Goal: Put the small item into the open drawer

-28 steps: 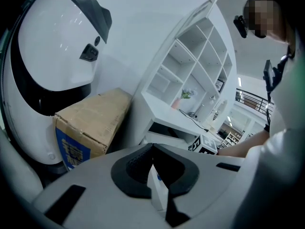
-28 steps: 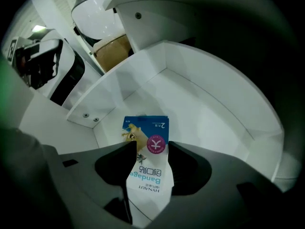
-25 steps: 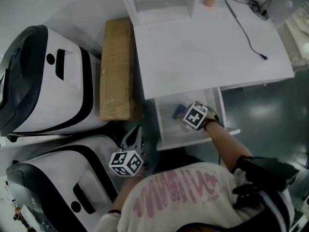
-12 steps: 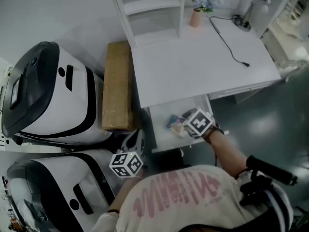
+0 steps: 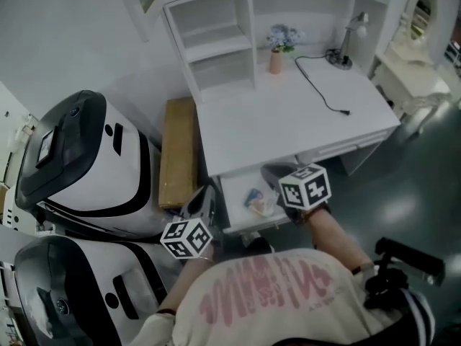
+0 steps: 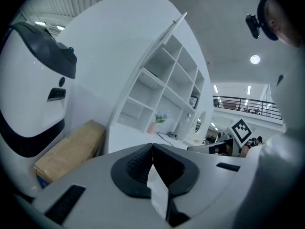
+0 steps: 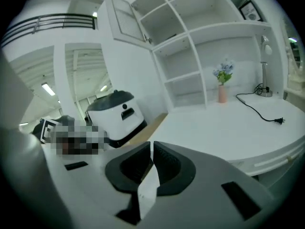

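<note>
The white desk's drawer [image 5: 232, 206] stands open, and the small blue and yellow item [image 5: 253, 199] lies inside it. My right gripper [image 5: 276, 176] hovers just above the drawer's right side, apart from the item. In the right gripper view its jaws [image 7: 151, 146] are closing, nearly met, with nothing between them. My left gripper [image 5: 202, 202] hangs left of the drawer, beside the desk's edge. Its jaws [image 6: 152, 148] are shut and empty in the left gripper view.
Two white-and-black machines [image 5: 90, 168] [image 5: 65, 287] stand at the left. A long cardboard box [image 5: 176, 153] lies between them and the desk. On the desk are a shelf unit [image 5: 216, 42], a pink vase [image 5: 276, 60], a lamp [image 5: 349, 38] and a black cable [image 5: 320, 85].
The right gripper has risen out of the drawer, away from the item, and its jaws have come together. The head view has pulled back, showing more of the desk.
</note>
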Demonstrator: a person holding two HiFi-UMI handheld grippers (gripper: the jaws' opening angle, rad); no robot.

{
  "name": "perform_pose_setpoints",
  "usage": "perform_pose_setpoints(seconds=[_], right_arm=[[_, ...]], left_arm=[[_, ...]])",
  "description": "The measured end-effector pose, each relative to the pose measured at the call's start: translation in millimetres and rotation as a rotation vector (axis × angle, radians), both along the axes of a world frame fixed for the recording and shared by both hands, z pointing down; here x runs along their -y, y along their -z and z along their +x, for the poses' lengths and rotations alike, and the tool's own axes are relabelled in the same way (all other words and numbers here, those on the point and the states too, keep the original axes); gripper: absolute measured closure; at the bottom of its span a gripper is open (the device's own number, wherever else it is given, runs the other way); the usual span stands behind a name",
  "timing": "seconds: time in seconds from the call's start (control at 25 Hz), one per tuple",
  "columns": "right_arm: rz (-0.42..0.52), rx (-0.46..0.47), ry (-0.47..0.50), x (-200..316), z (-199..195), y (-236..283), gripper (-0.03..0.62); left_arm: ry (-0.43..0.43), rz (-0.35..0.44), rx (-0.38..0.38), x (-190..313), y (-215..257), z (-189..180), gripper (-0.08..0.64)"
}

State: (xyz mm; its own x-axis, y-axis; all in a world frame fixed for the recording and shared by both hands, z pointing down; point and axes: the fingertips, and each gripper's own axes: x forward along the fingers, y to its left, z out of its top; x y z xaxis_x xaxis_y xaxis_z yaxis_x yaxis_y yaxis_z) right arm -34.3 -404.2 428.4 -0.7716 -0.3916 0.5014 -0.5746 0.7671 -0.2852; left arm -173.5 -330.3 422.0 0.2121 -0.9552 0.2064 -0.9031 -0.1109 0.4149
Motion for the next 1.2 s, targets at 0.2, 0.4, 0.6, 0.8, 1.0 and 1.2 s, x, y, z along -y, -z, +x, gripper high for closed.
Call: perform_pose_setpoints(seconds=[0.2,0.4,0.6,0.8,1.0,1.2], right_arm=[[0.063,0.145,-0.06,-13.7,12.1,44.4,0.565],[0.127,0.19,-0.106,-24.8,35.0,81.6,0.569],[0.181,0.217,-0.169,-41.7,61.3,105.1,0.571],[0.16,0.241,-0.183,-66.8,76.2,106.5,0.572],[0.141,0.221,-0.185,-98.2,86.4,96.5,0.572],[0.15,0.179,-0.184,-122.1,97.3,88.4,0.572]], left_arm=[[-0.044,0.063,0.009,-3.4,32.9,18.6,0.531],[-0.077,0.128,0.02,-14.1,61.6,36.8,0.531],[-0.071,0.157,0.023,-36.9,71.9,43.8,0.531],[-0.08,0.143,0.028,-66.2,70.9,55.7,0.531],[-0.069,0.137,0.023,-97.2,70.3,61.7,0.531],[-0.076,0.123,0.021,-125.1,64.5,73.2,0.531]])
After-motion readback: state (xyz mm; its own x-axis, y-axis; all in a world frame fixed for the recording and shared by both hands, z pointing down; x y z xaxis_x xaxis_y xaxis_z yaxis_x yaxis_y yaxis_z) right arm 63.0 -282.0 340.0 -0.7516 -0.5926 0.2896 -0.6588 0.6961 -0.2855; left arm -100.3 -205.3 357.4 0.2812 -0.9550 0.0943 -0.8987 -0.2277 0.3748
